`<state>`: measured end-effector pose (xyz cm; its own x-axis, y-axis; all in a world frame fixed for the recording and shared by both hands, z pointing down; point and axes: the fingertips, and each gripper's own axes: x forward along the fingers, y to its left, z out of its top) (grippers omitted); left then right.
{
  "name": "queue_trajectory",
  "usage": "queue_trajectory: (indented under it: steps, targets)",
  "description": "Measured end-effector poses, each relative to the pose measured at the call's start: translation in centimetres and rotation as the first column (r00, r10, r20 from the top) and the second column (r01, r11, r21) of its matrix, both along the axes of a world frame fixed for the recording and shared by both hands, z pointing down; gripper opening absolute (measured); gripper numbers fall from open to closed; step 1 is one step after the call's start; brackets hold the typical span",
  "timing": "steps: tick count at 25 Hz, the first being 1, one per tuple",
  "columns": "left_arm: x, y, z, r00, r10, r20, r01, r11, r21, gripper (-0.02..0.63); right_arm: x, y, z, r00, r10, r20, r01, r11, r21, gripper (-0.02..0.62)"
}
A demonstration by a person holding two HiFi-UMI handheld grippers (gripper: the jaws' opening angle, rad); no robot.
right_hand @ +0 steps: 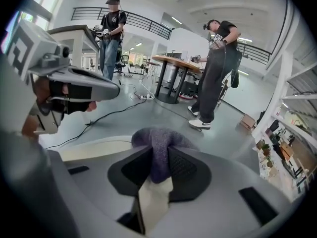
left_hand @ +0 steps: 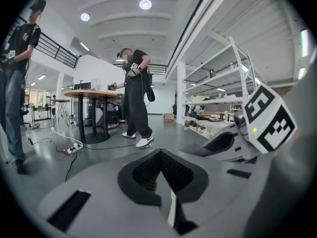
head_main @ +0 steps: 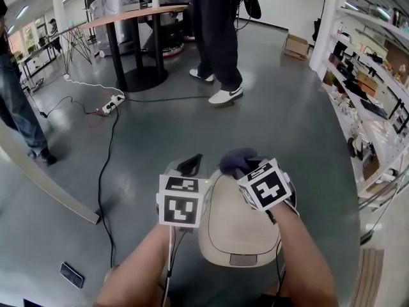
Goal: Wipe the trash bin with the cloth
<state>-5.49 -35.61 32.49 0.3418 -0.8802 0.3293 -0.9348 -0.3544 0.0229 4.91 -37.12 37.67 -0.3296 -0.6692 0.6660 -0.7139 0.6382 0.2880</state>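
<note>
The beige trash bin stands on the grey floor right below me, its lid facing up. My right gripper is shut on a dark purple cloth, held at the bin's far edge. In the right gripper view the cloth bulges out between the pads above the beige lid. My left gripper hovers at the bin's left side; its jaws meet at the tips with nothing between them. From the left gripper view the right gripper shows to the right.
A black cable and a white power strip lie on the floor to the left. Farther off is a round table with a person beside it. Shelves line the right side. A dark flat object lies near left.
</note>
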Motion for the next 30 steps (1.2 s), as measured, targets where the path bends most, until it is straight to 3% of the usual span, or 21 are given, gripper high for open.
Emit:
queue_trajectory:
  steps: [4,19,30]
  targets:
    - [-0.7,0.1,0.8,1.0,-0.002,0.003,0.003,0.999,-0.043,0.0,0.6,-0.1,0.0,1.0,0.007,0.001,-0.007,1.0,-0.013,0.091]
    - [-0.2,0.7,1.4,0.999,0.021,0.043,-0.019,0.998,-0.058,0.0,4.5,0.3,0.4,0.996,0.083,-0.011,-0.083,0.996,-0.012,0.091]
    - [0.0,1.7,0.9,0.998,0.032,0.052,-0.029,0.998,-0.052,0.0,7.7,0.8,0.4,0.988,0.133,-0.074,-0.134,0.991,-0.007,0.091]
